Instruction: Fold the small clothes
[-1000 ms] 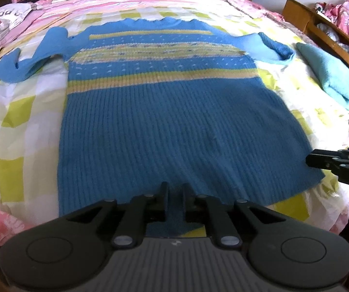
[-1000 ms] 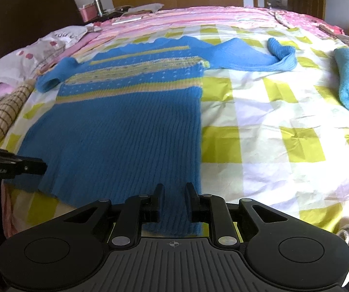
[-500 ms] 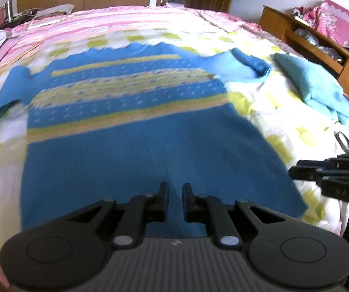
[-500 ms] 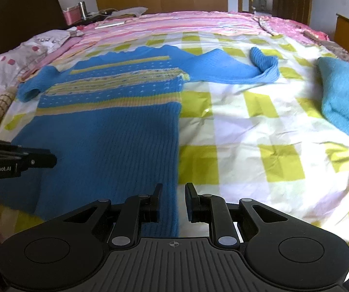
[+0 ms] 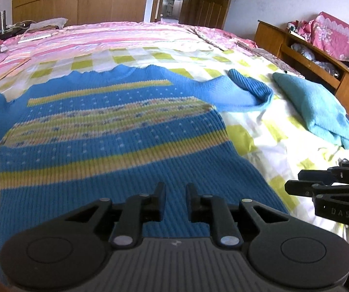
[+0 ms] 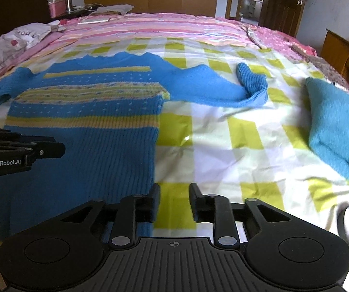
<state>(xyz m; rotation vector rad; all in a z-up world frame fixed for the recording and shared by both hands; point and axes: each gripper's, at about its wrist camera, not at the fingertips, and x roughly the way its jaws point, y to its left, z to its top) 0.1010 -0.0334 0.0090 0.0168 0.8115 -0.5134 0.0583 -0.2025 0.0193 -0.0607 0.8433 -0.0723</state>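
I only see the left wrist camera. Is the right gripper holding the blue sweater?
Observer: No. In the right wrist view the right gripper has its jaws opening, and only the checked sheet shows between them. The blue sweater has its side edge right at one finger.
Child: One sleeve runs off the edge of my picture. Where does it end?
Observer: That sleeve is short and ends in a rounded cuff lying on the sheet, below a white pillow with red spots.
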